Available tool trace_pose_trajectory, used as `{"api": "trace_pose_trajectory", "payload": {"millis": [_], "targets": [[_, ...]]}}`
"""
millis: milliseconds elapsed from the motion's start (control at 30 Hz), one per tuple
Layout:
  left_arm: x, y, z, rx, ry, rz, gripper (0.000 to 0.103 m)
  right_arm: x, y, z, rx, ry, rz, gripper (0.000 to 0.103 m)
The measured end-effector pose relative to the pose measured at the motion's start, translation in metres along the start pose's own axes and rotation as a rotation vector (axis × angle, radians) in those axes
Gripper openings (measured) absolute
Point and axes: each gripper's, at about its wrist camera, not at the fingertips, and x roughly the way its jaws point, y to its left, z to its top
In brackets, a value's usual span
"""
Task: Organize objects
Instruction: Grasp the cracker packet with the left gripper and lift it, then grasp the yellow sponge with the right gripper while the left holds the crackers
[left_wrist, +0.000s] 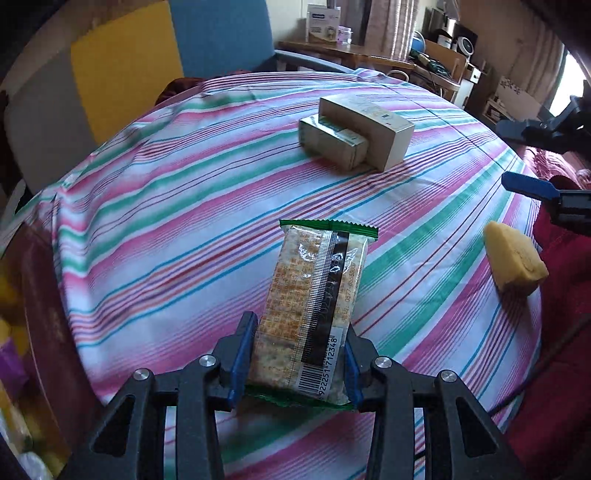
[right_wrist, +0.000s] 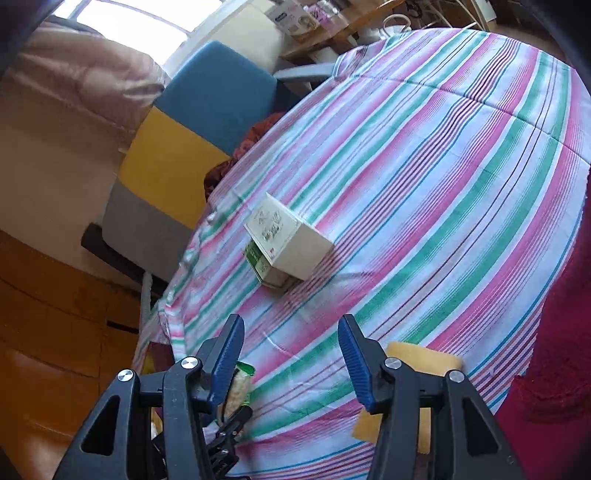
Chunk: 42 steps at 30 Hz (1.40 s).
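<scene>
Cracker packet (left_wrist: 314, 295): a clear wrapper with green crimped ends and a barcode strip, clamped near its lower end between the blue pads of the left gripper (left_wrist: 295, 363); its far end points away over the striped cloth (left_wrist: 166, 206)
Left gripper: jaws closed on the sides of the cracker packet, pads pressing the wrapper
Same packet from the right wrist: only a green-edged corner (right_wrist: 242, 384) shows, behind the right gripper's left finger
Yellow block (left_wrist: 515, 260): a wedge-like yellow piece lying on the cloth near its edge, well right of the packet; in the right wrist view it sits (right_wrist: 424, 360) just behind the right finger
Right gripper (right_wrist: 291, 360): jaws apart with nothing between the pads, held over the cloth; from the left wrist its blue fingertips (left_wrist: 524, 184) show at the right border, above the yellow block
Boxes: a cream box (left_wrist: 369, 127) with a smaller green-printed box (left_wrist: 332, 142) touching its side, farther back on the cloth, well apart from the packet
Surroundings: blue, yellow and grey cushioned chair (right_wrist: 184, 129) beyond the cloth's edge; a cluttered wooden shelf (left_wrist: 332, 51) behind
</scene>
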Motion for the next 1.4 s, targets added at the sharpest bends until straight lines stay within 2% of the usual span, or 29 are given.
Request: {"api": "trace_pose_trajectory", "payload": {"millis": [67,167,233,367,467,567,667,700,867,967,1033,1133,1200,1300,1400], "targets": [[-0.008,0.000,-0.011,-0.008,-0.002,0.004,0.044,0.009,0.006,0.001,-0.045,0.074,-0.046,0.054],[-0.012,-0.003,-0.017,-0.009,-0.003,-0.014,0.047,0.019,0.019,0.000,-0.203,0.175,-0.155,0.054],[-0.012,-0.004,-0.015,-0.020,-0.002,-0.037,0.053,0.023,0.023,-0.003,-0.299,0.239,-0.211,0.054],[-0.014,0.000,-0.014,-0.033,-0.010,-0.068,0.059,0.025,0.023,-0.014,-0.473,0.355,-0.345,0.067],[-0.018,0.002,-0.013,-0.030,-0.023,-0.074,0.060,0.025,0.027,-0.019,-0.566,0.400,-0.419,0.067],[-0.021,0.003,-0.010,-0.016,-0.038,-0.069,0.063,0.028,0.036,-0.028,-0.677,0.463,-0.448,0.069],[-0.022,0.003,-0.008,0.008,-0.046,-0.060,0.065,0.038,0.041,-0.036,-0.786,0.523,-0.529,0.080],[-0.022,0.003,-0.007,0.015,-0.047,-0.055,0.065,0.042,0.041,-0.039,-0.816,0.538,-0.562,0.080],[-0.016,0.006,-0.005,0.028,-0.041,-0.039,0.066,0.062,0.032,-0.043,-0.845,0.594,-0.643,0.080],[-0.010,0.007,-0.006,0.034,-0.028,-0.044,0.062,0.066,0.026,-0.041,-0.825,0.593,-0.643,0.072],[-0.006,0.009,-0.007,0.021,-0.015,-0.058,0.044,0.062,0.028,-0.039,-0.818,0.567,-0.626,0.067],[-0.006,0.011,-0.009,0.006,-0.020,-0.056,0.042,0.057,0.034,-0.036,-0.810,0.512,-0.619,0.065],[-0.009,0.010,-0.010,0.003,-0.025,-0.057,0.042,0.052,0.042,-0.028,-0.765,0.446,-0.578,0.065],[-0.017,0.012,-0.011,-0.023,-0.038,-0.060,0.042,0.049,0.056,-0.015,-0.666,0.359,-0.476,0.065],[-0.032,0.018,-0.012,-0.061,-0.067,-0.060,0.042,0.057,0.064,-0.008,-0.564,0.309,-0.369,0.066]]}}
